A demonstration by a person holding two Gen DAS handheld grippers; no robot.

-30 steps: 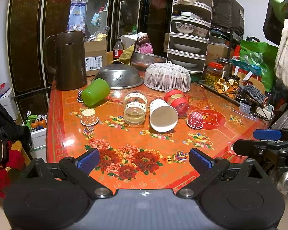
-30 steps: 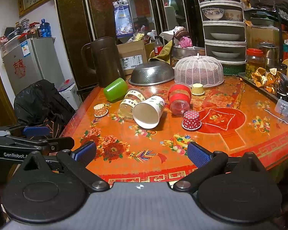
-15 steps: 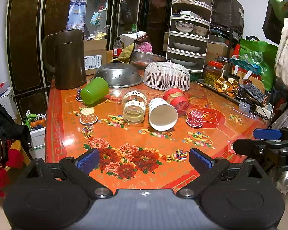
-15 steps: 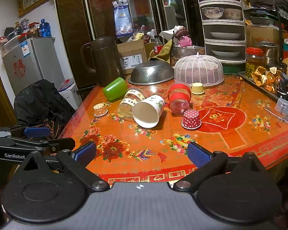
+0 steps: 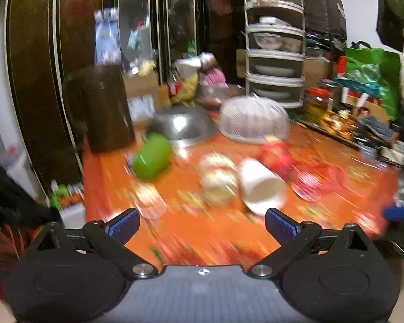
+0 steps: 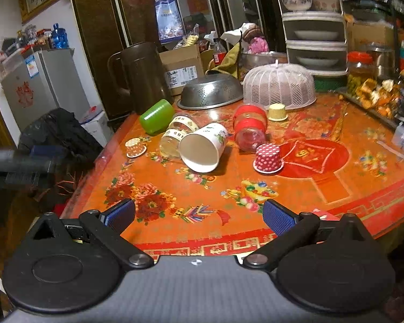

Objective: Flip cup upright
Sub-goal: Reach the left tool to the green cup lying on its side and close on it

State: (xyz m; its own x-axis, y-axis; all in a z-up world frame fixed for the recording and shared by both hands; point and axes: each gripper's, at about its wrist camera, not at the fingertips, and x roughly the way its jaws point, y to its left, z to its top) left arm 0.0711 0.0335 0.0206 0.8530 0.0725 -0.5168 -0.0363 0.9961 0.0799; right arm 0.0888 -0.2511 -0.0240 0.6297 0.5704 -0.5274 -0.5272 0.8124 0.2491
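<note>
This looks like the approach step, with nothing gripped yet: the left gripper [image 5: 200,222] and the right gripper [image 6: 199,215] both have their jaws spread wide and empty, short of the near edge of the counter [image 6: 296,188]. The left wrist view is smeared with blur, so detail there is poor. Several cups lie tipped over mid-counter; the likeliest target, I judge, is the white paper cup [image 6: 203,146] on its side, its open mouth turned toward the grippers. From the right jaws it sits at about 12 o'clock, well apart; from the left jaws the same cup [image 5: 261,185] is at roughly 1 o'clock, nearer but not between the fingers. Touching its left side is a clear banded jar [image 6: 179,136]; a red jar [image 6: 249,127] lies just beside it on the right, and a green cup [image 6: 156,116] lies farther off at 11 o'clock. The next move calls for reaching in, closing on the wall near the rim without crushing it, and tilting the base down.
</note>
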